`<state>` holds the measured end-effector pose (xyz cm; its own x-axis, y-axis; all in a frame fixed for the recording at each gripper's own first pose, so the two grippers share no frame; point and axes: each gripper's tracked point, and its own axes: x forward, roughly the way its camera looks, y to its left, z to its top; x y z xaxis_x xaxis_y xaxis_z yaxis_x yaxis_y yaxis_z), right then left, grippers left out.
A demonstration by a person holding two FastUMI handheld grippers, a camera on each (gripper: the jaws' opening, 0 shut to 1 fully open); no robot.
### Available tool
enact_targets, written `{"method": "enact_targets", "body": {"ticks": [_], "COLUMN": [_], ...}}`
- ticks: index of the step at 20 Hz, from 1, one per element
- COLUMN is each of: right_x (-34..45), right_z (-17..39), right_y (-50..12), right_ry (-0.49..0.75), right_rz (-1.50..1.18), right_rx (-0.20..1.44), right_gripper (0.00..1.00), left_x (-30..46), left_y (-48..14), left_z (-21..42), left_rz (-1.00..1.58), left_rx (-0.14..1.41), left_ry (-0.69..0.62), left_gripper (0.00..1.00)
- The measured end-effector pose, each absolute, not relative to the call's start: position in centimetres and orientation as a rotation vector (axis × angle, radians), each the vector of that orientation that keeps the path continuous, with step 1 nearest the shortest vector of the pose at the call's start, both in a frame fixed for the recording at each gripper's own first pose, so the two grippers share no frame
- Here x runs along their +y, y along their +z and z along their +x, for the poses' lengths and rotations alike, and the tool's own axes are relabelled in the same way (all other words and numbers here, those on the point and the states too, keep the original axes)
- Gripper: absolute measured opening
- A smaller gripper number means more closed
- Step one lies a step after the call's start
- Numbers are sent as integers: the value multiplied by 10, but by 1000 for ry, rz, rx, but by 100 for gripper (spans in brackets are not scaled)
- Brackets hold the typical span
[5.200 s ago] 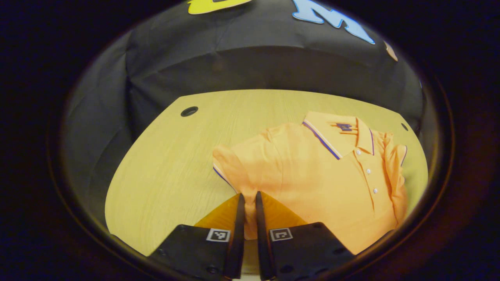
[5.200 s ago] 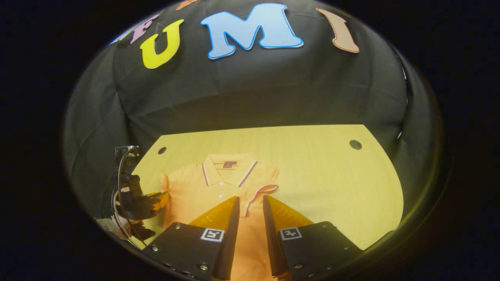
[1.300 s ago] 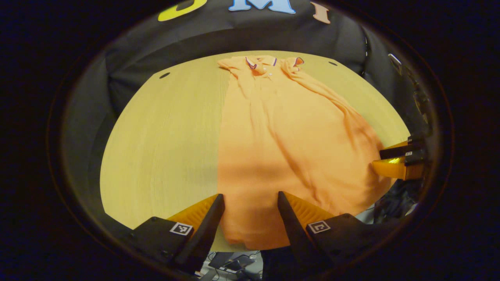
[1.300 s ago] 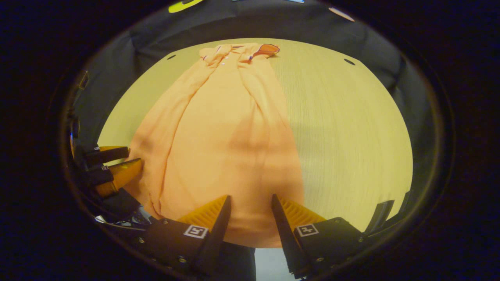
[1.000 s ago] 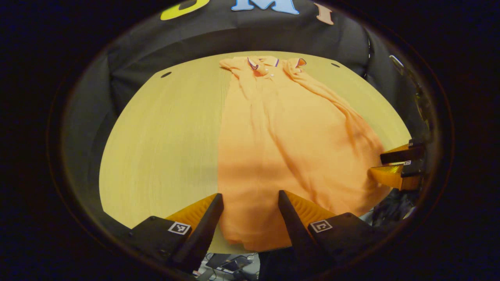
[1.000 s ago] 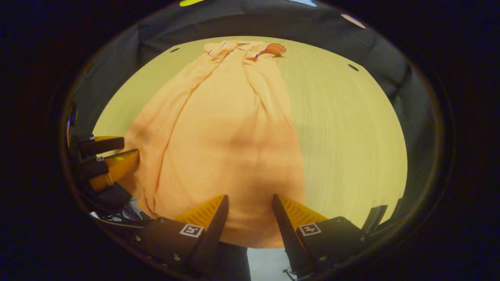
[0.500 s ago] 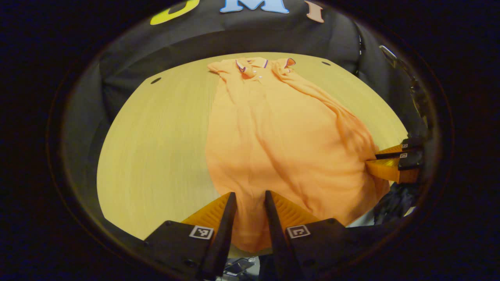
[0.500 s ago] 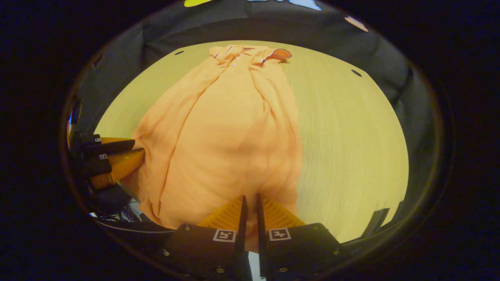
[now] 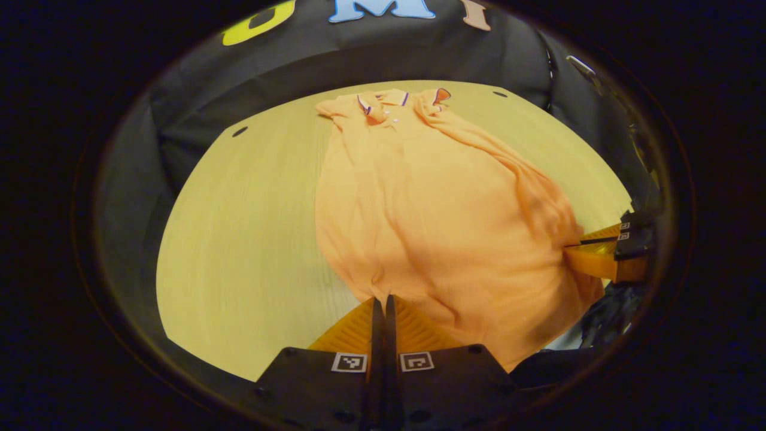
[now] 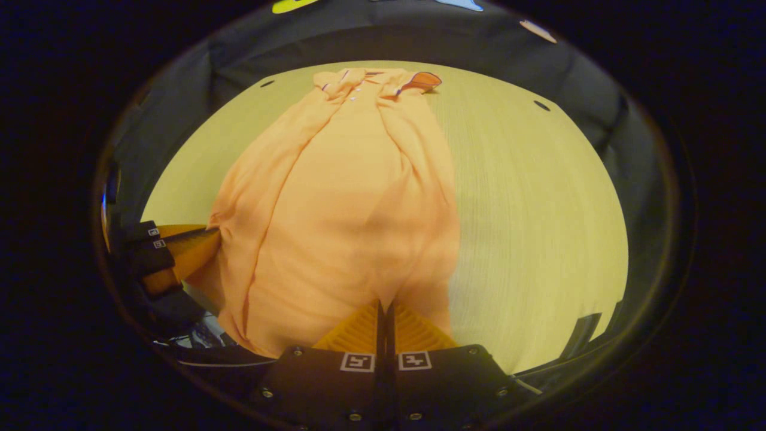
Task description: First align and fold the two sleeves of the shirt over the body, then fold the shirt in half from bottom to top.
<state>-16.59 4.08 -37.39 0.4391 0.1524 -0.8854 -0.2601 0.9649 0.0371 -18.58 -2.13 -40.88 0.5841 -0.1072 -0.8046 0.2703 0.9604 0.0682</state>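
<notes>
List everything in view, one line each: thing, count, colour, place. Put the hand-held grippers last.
shirt: one, orange polo with dark-and-white trim, lying lengthwise on the table, sleeves folded in over the body, hem at the near edge.
collar: one, orange with striped edge, at the far end of the shirt, small buttons below it.
table: one, pale wood, under the shirt; small dark holes near its far corners.
booth wall: one, black cloth, behind the table.
left hand-held gripper: one, fingers closed on the near left part of the hem.
right hand-held gripper: one, fingers closed on the near right part of the hem.
</notes>
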Motion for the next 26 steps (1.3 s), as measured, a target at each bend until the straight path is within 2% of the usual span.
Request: {"method": "enact_targets", "body": {"ticks": [6,12,18,26], "right_x": [44,53,61,64], "right_z": [-158,-125,-68,40], "right_y": [-365,-348,-329,-296], "right_ry": [245,259,271,253], "right_rz": [-52,-22,-1,28], "right_rx": [1083,1049,993,893], "right_gripper": [0,0,0,0], "left_x": [-16,-13,-12,-14], "left_y": [-397,-376,-361,-332], "left_z": [-172,-131,-69,34], "left_rz": [136,136,152,156], "left_rx": [933,894,847,777], "left_ry": [-197,-196,-201,-202], "left_gripper": [6,6,6,7]}}
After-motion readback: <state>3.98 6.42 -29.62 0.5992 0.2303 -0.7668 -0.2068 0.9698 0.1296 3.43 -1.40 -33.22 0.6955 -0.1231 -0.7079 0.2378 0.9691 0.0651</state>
